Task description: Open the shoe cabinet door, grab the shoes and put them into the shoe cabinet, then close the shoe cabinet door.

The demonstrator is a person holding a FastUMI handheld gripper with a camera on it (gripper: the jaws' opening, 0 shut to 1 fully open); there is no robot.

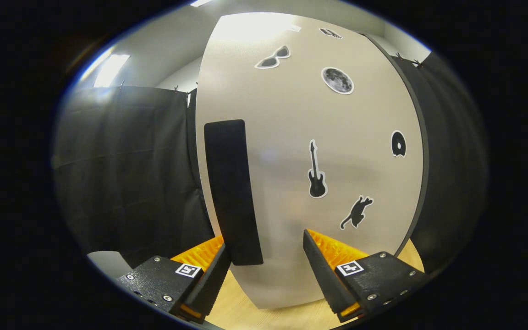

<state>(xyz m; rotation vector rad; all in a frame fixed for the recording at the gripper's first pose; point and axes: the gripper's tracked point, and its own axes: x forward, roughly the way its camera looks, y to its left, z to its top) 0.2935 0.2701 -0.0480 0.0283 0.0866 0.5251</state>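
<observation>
Item: door [300,151], pale, shut, filling the centre of the frame from top to near the bottom. It carries stickers: sunglasses [273,58] and moon [337,80] toward the top, guitar [317,170] at centre, cat [356,212] lower right of centre.

Item: handle [233,192], a dark upright bar on the door's left side, centre-left of frame. Its lower end sits just ahead of my left finger, nearly touching it; I cannot tell whether they meet.

Item: hand-held gripper [267,268], bottom of frame. My fingers stand wide apart and hold nothing. The handle's foot lies toward the left side of the gap, not centred.

Item: floor [245,307], light wood, showing beneath the door at the bottom centre.

Step in hand, as I judge it: the first one, opening the door. The door looks closed.

Next move, as I judge it: shift a little left so the handle sits squarely between the fingers, push forward until both flank the bar, close on it, then pull the door outward.

Pose: I hold the tool roughly level, pointed straight at the door's lower half, close in.
</observation>
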